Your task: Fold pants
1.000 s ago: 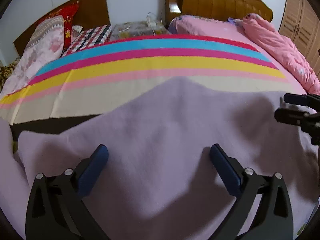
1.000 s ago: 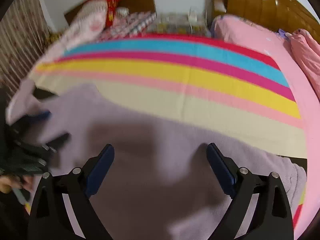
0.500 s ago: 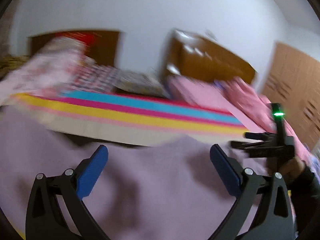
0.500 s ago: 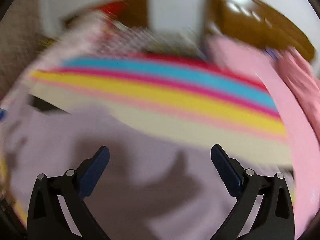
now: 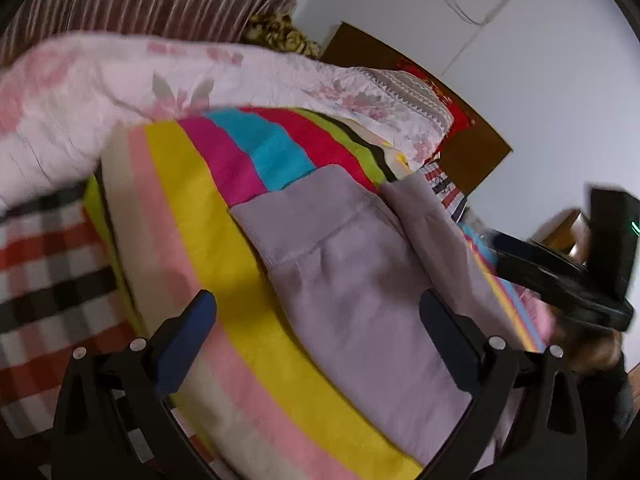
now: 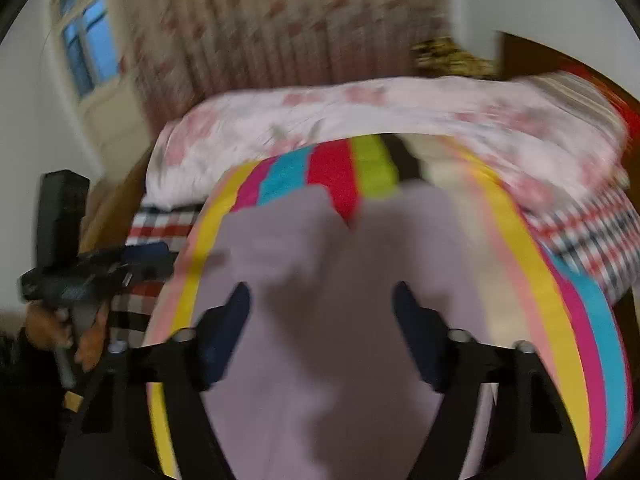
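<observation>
The lilac pants (image 5: 360,280) are laid out flat on the striped blanket (image 5: 224,280) on the bed, both leg ends pointing away from me toward the floral quilt (image 5: 120,92). My right claw (image 6: 320,300) is over the legs w/ its jaws closing, nothing pinched between the pads that I can see. Left claw (image 5: 316,316) is spread wide, one pad over the blanket, the other over the fabric, holding nothing. Risk imo: the right view is rly blurry, so if it closes now it could bite only the top layer, or snag blanket too, and the fold drags crooked. The plaid sheet (image 5: 48,264) is just beside.
</observation>
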`<state>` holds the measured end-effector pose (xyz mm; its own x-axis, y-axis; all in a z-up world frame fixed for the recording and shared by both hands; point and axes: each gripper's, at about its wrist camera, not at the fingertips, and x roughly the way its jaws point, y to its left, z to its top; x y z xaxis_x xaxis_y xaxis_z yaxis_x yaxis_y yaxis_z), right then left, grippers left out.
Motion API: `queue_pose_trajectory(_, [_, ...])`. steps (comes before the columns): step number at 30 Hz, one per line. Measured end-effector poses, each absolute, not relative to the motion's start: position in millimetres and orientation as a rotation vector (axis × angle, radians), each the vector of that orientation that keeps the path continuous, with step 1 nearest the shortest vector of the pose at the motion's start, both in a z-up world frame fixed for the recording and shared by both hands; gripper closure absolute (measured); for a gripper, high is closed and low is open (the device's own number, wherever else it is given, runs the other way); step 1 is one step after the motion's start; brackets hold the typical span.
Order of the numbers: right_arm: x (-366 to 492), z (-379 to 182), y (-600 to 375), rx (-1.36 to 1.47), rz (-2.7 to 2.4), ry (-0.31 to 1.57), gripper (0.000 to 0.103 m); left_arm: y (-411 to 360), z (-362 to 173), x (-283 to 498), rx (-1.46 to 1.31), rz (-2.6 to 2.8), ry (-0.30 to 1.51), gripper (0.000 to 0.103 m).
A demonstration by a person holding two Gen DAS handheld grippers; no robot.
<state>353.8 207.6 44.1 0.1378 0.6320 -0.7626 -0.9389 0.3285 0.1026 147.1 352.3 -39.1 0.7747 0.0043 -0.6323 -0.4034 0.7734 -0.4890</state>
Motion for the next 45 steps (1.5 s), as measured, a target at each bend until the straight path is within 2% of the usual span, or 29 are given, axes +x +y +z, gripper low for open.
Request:
queue_pose_trajectory(3, [371,26,271,-0.547,1.225,0.852,0.062,367,-52,163,-0.703,0.24,0.652,0.013])
queue_pose_trajectory(5, [370,18,289,-0.587,1.217,0.854,0.063,374,-59,179,-0.713,0.247,0.669,0.018])
queue_pose_trajectory(12, [396,-12,293,-0.573,1.212,0.949,0.063,391,-76,197,-0.715,0.32,0.672,0.02])
queue_pose_trajectory(13, [397,-14,292,-0.554,1.235,0.949,0.066,389,-76,199,-0.694,0.331,0.679,0.037])
queue_pose_trajectory(14, [395,-13,290,-0.55,1.265,0.944,0.081,387,-76,201,-0.659,0.358,0.69,0.048])
queue_pose_trajectory(16, [388,-10,290,-0.578,1.266,0.899,0.085,391,-76,201,-0.659,0.344,0.675,0.089])
queue_pose_trajectory(17, [385,-6,289,-0.587,1.266,0.879,0.087,395,-75,201,-0.671,0.33,0.667,0.094])
queue_pose_trajectory(20, [382,15,286,-0.556,1.254,0.813,0.089,394,-56,193,-0.638,0.318,0.603,0.098])
queue_pose_trajectory(23, [385,19,293,-0.54,1.241,0.805,0.089,392,-38,192,-0.591,0.333,0.571,0.098])
queue_pose_trajectory(27, [385,-17,309,-0.608,1.201,0.882,0.087,401,-64,206,-0.638,0.385,0.671,0.097])
queue_pose_trajectory(28, [387,-15,307,-0.583,1.204,0.887,0.085,404,-74,207,-0.652,0.397,0.685,0.088])
queue_pose_trajectory(29, [391,-10,303,-0.56,1.195,0.909,0.075,405,-76,203,-0.658,0.406,0.667,0.085])
queue_pose_trajectory(30, [394,-5,299,-0.54,1.187,0.92,0.063,404,-74,200,-0.654,0.408,0.656,0.072])
queue_pose_trajectory(31, [396,6,288,-0.499,1.185,0.902,0.034,403,-69,195,-0.631,0.432,0.645,0.042])
queue_pose_trajectory(32, [396,17,277,-0.468,1.189,0.861,0.029,401,-64,190,-0.611,0.46,0.627,0.026])
queue_pose_trajectory(33, [394,26,266,-0.457,1.187,0.825,0.029,399,-56,183,-0.592,0.487,0.596,0.013])
queue_pose_trajectory(36, [385,41,234,-0.49,1.134,0.782,0.031,384,-33,170,-0.537,0.443,0.526,0.013])
queue_pose_trajectory(40, [367,17,212,-0.565,1.101,0.849,0.036,354,-27,184,-0.52,0.238,0.562,0.008])
queue_pose_trajectory(45, [352,-16,215,-0.668,1.062,0.868,0.05,336,-48,198,-0.553,0.199,0.651,0.008])
